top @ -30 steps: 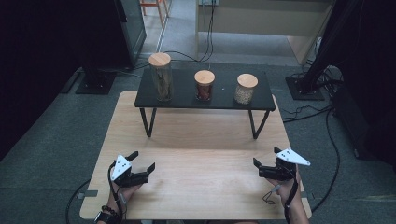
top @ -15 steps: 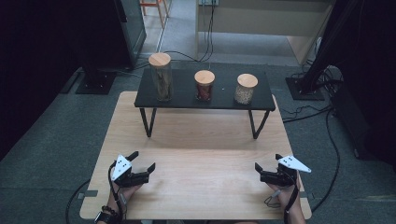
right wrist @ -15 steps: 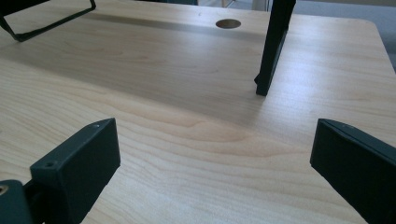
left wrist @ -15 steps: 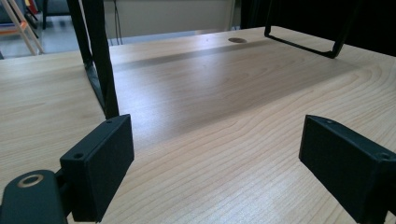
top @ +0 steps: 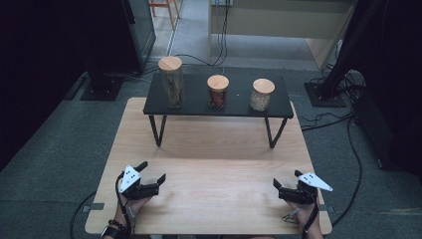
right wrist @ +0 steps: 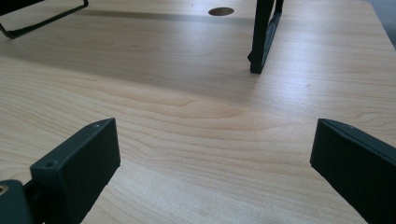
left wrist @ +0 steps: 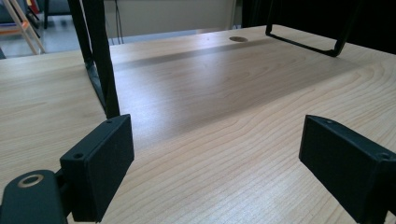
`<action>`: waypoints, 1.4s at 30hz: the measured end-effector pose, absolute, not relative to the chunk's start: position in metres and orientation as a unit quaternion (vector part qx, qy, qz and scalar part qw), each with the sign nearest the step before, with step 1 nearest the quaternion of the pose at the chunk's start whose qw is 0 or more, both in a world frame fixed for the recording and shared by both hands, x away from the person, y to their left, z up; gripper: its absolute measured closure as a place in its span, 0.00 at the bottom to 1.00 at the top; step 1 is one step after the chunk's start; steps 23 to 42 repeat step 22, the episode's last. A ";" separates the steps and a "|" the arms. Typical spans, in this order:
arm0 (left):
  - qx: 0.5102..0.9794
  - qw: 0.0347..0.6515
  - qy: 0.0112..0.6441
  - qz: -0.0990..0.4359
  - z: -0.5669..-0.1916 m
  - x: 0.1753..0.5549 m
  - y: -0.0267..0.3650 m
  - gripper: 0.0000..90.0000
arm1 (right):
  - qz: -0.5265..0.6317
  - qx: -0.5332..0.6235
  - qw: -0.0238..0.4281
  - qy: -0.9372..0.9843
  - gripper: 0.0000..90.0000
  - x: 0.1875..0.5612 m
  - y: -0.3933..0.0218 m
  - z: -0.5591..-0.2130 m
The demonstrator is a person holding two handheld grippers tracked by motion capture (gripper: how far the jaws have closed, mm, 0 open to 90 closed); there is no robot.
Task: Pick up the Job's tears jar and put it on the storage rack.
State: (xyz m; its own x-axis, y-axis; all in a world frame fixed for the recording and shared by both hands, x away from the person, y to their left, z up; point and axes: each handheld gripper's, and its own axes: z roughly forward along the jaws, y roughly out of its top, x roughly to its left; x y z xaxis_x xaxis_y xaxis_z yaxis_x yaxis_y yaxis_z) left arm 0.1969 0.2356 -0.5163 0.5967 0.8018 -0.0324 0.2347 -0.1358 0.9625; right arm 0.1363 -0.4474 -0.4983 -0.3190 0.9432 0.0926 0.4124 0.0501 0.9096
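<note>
We hold both tools low at the near edge of the wooden table [top: 209, 149], a ready stance. Left gripper [top: 152, 175]: jaws apart, nothing between. Right gripper [top: 287, 182]: jaws apart, likewise empty. Three jars [top: 218, 90] stand well ahead of both, on the black shelf [top: 196, 107], presumably raised for a frontal reach.

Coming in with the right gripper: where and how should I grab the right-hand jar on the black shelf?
Probably take the right jar around its glass body, just below the wooden lid, approaching level from the near side with the right gripper open. It stands upright, is round, and has free space on both sides.
</note>
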 end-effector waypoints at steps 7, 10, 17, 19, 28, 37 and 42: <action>0.706 0.546 0.368 0.260 -0.517 0.197 0.235 0.11 | 0.469 0.506 0.281 0.667 0.01 0.137 -0.449 -0.501; 0.705 0.546 0.369 0.261 -0.517 0.196 0.235 0.11 | 0.472 0.506 0.279 0.666 0.02 0.137 -0.450 -0.501; 0.703 0.546 0.373 0.263 -0.517 0.196 0.235 0.11 | 0.471 0.497 0.275 0.675 0.02 0.139 -0.450 -0.501; 0.703 0.546 0.373 0.262 -0.517 0.196 0.235 0.11 | 0.472 0.497 0.275 0.674 0.02 0.139 -0.451 -0.501; 0.704 0.545 0.372 0.263 -0.516 0.196 0.235 0.11 | 0.473 0.495 0.275 0.675 0.02 0.139 -0.451 -0.502; 0.704 0.545 0.372 0.263 -0.516 0.196 0.235 0.11 | 0.473 0.495 0.275 0.675 0.02 0.139 -0.451 -0.502; 0.704 0.545 0.372 0.263 -0.516 0.196 0.235 0.11 | 0.473 0.495 0.275 0.675 0.02 0.139 -0.451 -0.502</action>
